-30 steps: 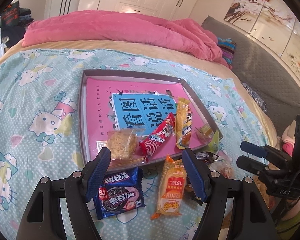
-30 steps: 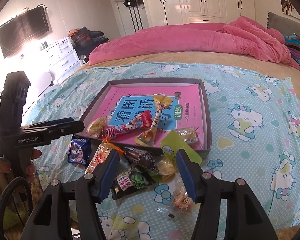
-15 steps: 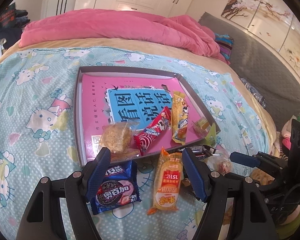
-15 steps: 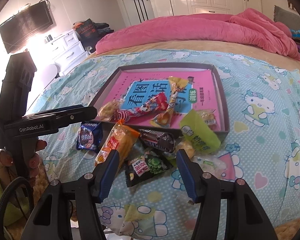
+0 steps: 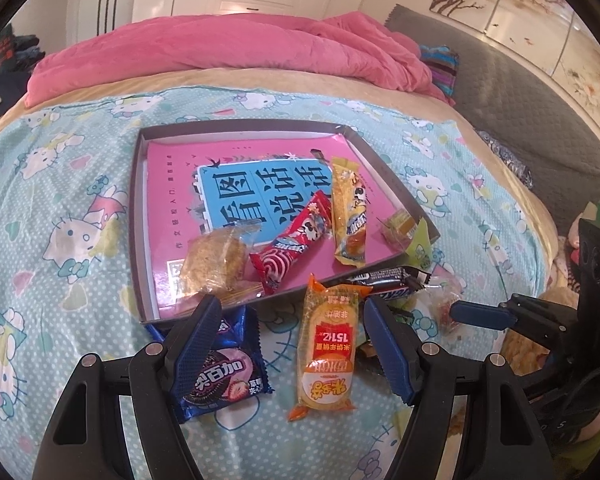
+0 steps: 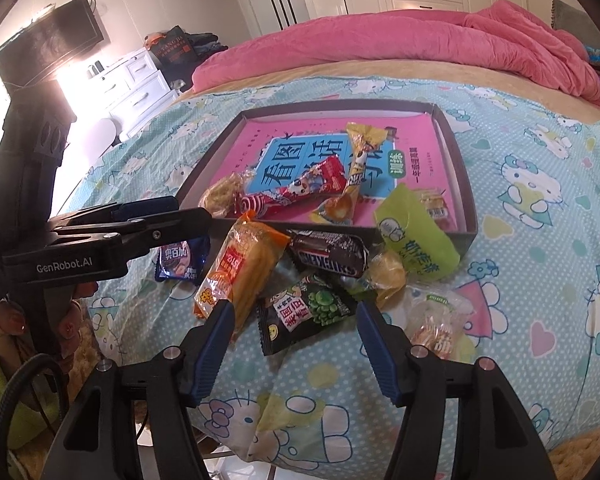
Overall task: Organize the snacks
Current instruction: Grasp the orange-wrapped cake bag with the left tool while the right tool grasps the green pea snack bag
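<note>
A shallow grey tray (image 5: 137, 216) with a pink book in it lies on the bed and holds a rice cake (image 5: 214, 264), a red wrapper (image 5: 296, 240), a yellow wrapper (image 5: 350, 216) and a small candy (image 5: 398, 226). In front of it lie a blue Oreo pack (image 5: 224, 376), an orange cake pack (image 5: 328, 348) and a Snickers bar (image 6: 328, 256). My left gripper (image 5: 294, 346) is open and empty above the Oreo and orange packs. My right gripper (image 6: 296, 338) is open and empty over a black green-pea pack (image 6: 308, 312).
A green pouch (image 6: 416, 236) leans on the tray's near corner. Clear-wrapped sweets (image 6: 436, 324) lie at the right. A pink duvet (image 5: 228, 48) is bunched at the far end of the bed. The bed's edge is just below both grippers.
Both grippers have moved forward and lower toward the loose snacks in front of the tray. Both have stayed open. No snack has moved.
</note>
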A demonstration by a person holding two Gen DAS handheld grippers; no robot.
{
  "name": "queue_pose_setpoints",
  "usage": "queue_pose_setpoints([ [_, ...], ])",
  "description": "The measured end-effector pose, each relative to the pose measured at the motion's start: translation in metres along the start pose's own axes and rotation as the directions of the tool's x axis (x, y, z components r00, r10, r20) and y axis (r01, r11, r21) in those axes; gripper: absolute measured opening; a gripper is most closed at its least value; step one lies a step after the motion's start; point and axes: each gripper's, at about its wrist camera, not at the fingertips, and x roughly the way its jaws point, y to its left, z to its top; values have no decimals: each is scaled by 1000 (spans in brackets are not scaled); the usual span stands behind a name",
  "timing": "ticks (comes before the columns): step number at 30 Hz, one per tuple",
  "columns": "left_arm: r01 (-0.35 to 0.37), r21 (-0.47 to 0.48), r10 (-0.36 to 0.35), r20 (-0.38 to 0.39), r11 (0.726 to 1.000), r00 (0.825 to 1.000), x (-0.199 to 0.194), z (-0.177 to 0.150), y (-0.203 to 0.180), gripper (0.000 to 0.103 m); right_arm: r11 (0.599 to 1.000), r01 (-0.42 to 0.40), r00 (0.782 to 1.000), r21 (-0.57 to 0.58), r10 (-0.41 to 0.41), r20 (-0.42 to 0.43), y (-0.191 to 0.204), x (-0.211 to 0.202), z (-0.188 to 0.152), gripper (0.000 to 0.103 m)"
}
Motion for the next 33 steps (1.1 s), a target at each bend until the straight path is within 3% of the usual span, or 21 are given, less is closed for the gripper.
queue_pose_setpoints([
  [9,-14,27,16,-58,1000,998,12,-6,-7,75,1000,-5,1000,16,5,-28,-1,7,-3,63],
  [23,31,83,-21,-117,996,993,26,-14,-25,75,1000,-1,998,25,3,-60,-1,15,-8,63],
  [33,29,56,-18,-178,998,984,42,-17,-22,75,999,-6,997,45,10,-82,-4,22,-9,63],
])
